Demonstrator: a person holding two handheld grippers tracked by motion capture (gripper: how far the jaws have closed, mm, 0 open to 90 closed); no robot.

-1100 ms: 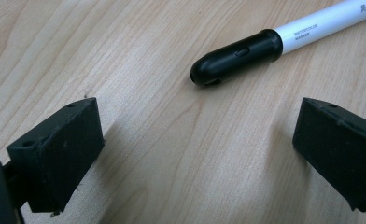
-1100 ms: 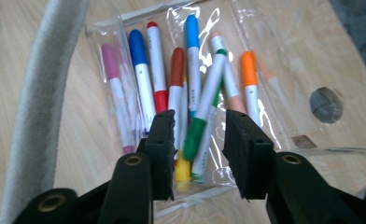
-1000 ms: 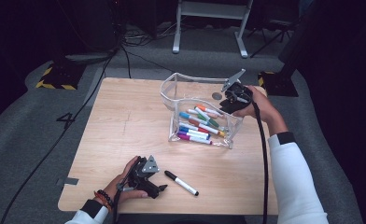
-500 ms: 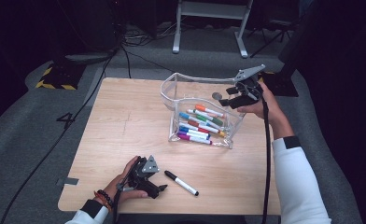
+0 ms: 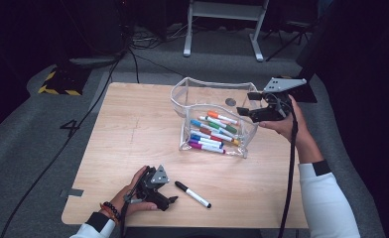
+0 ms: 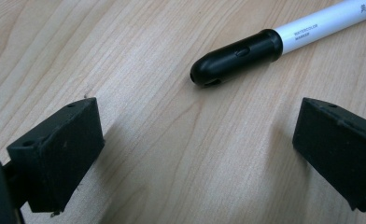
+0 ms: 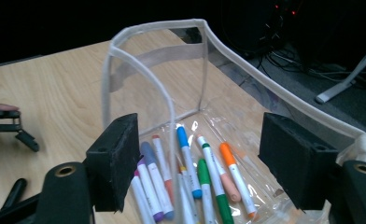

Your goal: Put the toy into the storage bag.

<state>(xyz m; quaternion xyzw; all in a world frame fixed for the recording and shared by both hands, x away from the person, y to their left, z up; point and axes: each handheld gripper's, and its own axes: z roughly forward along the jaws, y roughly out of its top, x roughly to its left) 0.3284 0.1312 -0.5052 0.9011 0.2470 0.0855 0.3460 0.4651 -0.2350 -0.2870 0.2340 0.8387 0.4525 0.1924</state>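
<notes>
A clear plastic pouch [image 5: 185, 101] stands open on the wooden table [image 5: 133, 134], with several coloured markers [image 5: 213, 130] lying in it. My right gripper [image 5: 248, 103] hovers open over the pouch's right end, holding nothing. From the right gripper view, the pouch's white-edged rim [image 7: 139, 74] and the markers [image 7: 186, 149] lie below my right gripper [image 7: 202, 154]. My left gripper [image 5: 168, 203] rests open on the table near the front edge. A white marker with a black cap [image 5: 192, 194] lies just right of it. That cap [image 6: 237, 56] lies ahead of my left gripper [image 6: 200, 140], apart from both jaws.
A small grey disc [image 5: 230, 101] lies on the table behind the pouch. Grey floor surrounds the table, with cables [image 5: 88, 119] at the left, a yellow-and-black strip [image 5: 58, 89] and a metal stand [image 5: 222, 29] behind. The table's front edge [image 5: 182, 225] runs close to my left hand.
My right gripper has risen and drawn back to the right, away from the pouch's rim. The left gripper and the black-capped marker have stayed put.
</notes>
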